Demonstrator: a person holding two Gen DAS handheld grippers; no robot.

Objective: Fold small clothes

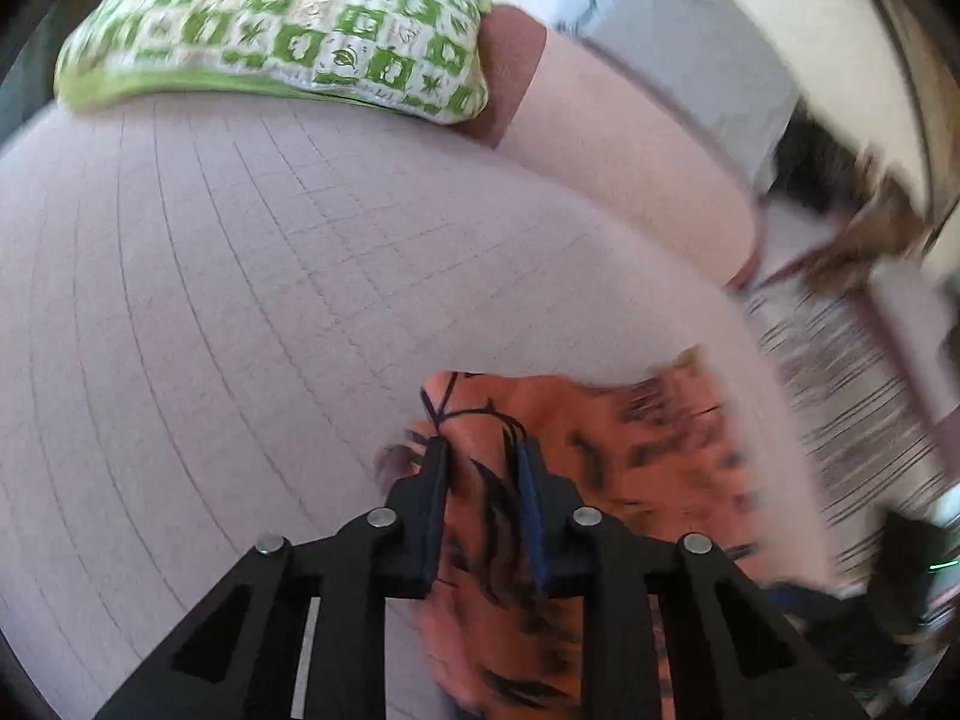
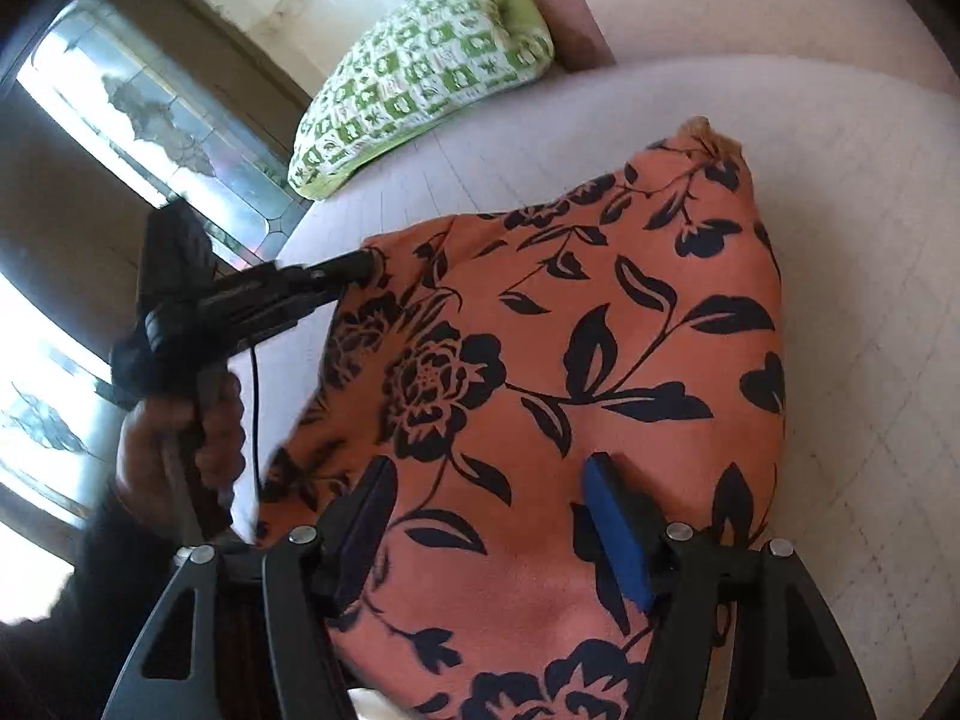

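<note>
- Left hand-held gripper (image 1: pixel 483 450) nearly closed, pinching orange floral garment (image 2: pixel 540 330) edge.
- Right hand-held gripper (image 2: pixel 489 480) gaped above garment, gripping nothing.
- We judged the garment soft, light; grip corners nearest the green pillow (image 2: pixel 420 78).

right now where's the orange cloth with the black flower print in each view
Left wrist view: the orange cloth with black flower print lies bottom centre to right, with the left hand-held gripper pinching its near edge.
Right wrist view: it fills the centre and bottom, spread on the pale bed sheet.
Shared landmark: the green and white patterned pillow, top of both.
</note>
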